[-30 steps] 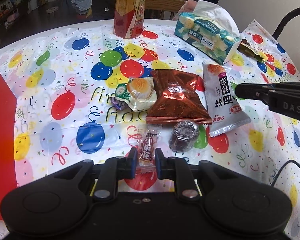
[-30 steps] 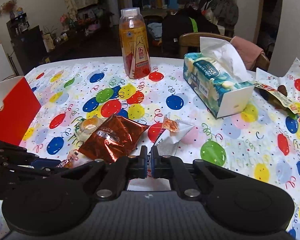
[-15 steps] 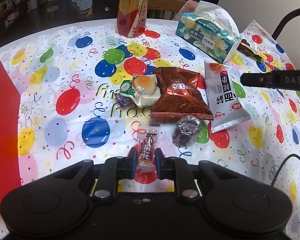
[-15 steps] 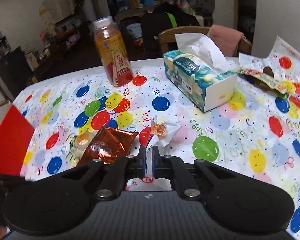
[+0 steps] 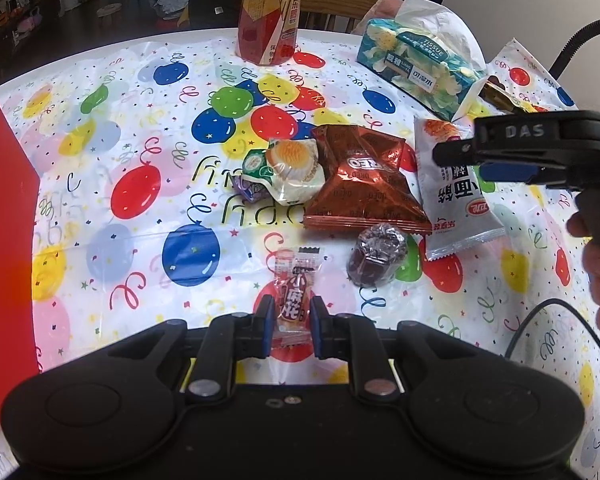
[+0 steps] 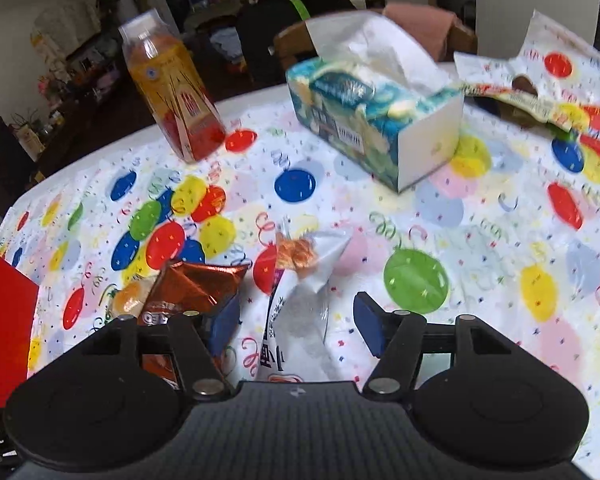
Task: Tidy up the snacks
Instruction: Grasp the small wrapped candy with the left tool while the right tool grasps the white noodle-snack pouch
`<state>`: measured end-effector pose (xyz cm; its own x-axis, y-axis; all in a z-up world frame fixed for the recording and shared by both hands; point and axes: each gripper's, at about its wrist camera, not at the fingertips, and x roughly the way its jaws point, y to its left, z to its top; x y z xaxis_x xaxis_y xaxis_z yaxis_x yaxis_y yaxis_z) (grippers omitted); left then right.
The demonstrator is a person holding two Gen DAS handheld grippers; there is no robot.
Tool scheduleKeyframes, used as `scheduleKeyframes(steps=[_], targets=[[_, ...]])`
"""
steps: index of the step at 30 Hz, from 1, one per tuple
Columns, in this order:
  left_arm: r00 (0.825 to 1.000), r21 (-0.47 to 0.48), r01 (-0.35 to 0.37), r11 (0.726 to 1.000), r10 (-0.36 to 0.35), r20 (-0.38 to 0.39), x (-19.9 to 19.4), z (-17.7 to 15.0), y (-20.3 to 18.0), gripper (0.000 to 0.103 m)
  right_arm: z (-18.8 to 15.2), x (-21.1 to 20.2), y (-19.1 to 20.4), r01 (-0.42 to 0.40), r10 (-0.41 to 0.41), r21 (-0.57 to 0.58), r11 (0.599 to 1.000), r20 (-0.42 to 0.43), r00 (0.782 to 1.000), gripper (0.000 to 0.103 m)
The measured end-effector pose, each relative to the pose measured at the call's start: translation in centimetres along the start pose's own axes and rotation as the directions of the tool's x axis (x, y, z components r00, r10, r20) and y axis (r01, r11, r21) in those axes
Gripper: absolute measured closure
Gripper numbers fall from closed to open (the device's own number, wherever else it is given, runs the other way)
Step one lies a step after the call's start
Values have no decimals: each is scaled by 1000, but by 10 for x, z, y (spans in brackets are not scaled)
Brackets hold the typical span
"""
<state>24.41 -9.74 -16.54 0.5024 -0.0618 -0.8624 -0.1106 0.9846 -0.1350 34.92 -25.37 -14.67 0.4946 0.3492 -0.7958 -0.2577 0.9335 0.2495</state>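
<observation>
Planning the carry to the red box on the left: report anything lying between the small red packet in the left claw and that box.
Nothing visible. Only bare tablecloth lies between the small red packet in the left claw and the red box. The other snacks lie ahead and to the right.

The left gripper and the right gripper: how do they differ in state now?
The left gripper has its fingers close beside a small red candy packet; the right gripper is spread wide. The left is at the candy; the right is over a white packet without touching it. Both are above the table.
</observation>
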Motion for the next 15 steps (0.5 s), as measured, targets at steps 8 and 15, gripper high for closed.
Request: scheduleKeyframes(steps=[8, 15], targets=[[1000, 3, 5, 1000, -5, -4, 0, 0, -1, 88, -2, 14, -2, -23, 25, 48, 999, -50, 998, 53], [1000, 0, 17, 1000, -17, -1, -2, -1, 1, 88, -4, 8, -4, -22, 24, 59, 998, -37, 999, 88]])
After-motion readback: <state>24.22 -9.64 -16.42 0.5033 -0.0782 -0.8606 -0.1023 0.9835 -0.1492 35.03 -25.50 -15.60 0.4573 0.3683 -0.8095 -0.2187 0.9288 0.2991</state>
